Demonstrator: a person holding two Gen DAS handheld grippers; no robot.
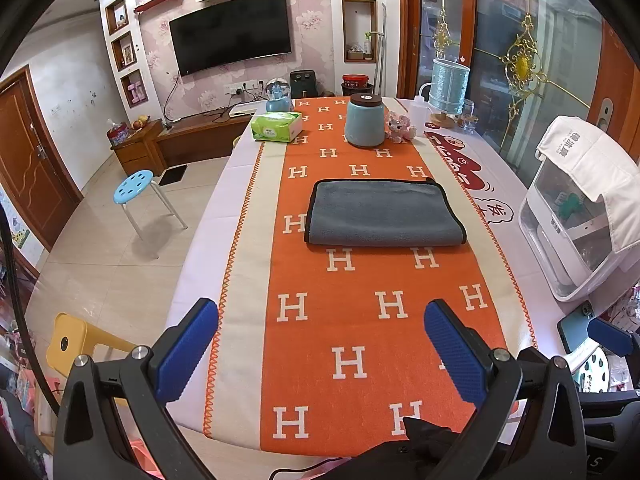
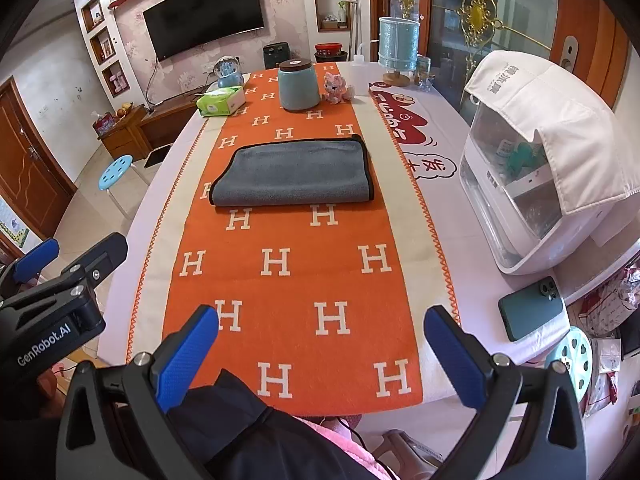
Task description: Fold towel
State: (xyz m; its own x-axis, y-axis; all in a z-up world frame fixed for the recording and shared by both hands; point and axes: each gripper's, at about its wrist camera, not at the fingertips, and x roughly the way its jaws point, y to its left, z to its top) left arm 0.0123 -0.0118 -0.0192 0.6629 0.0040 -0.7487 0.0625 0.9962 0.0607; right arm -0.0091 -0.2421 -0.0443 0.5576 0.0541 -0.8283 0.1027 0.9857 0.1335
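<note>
Phone point(image 1: 576, 330): right of my left tongs, partly hidden behind the other gripper's blue pad.
Towel point(image 2: 294, 172): ahead of my tongs; I can't count its layers.
Appliance point(image 1: 576, 216): contents blurred.

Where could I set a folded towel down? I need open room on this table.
Free: the orange runner between the grey towel and the near table edge, up to the phone. Crowded: the far end around the blue jar and tissue pack, and the right side by the white appliance.

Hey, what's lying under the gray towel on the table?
The gray towel lies folded on the orange runner with white H letters, which continues beneath it. The part of the runner under the towel is hidden, so anything else there cannot be seen.
</note>
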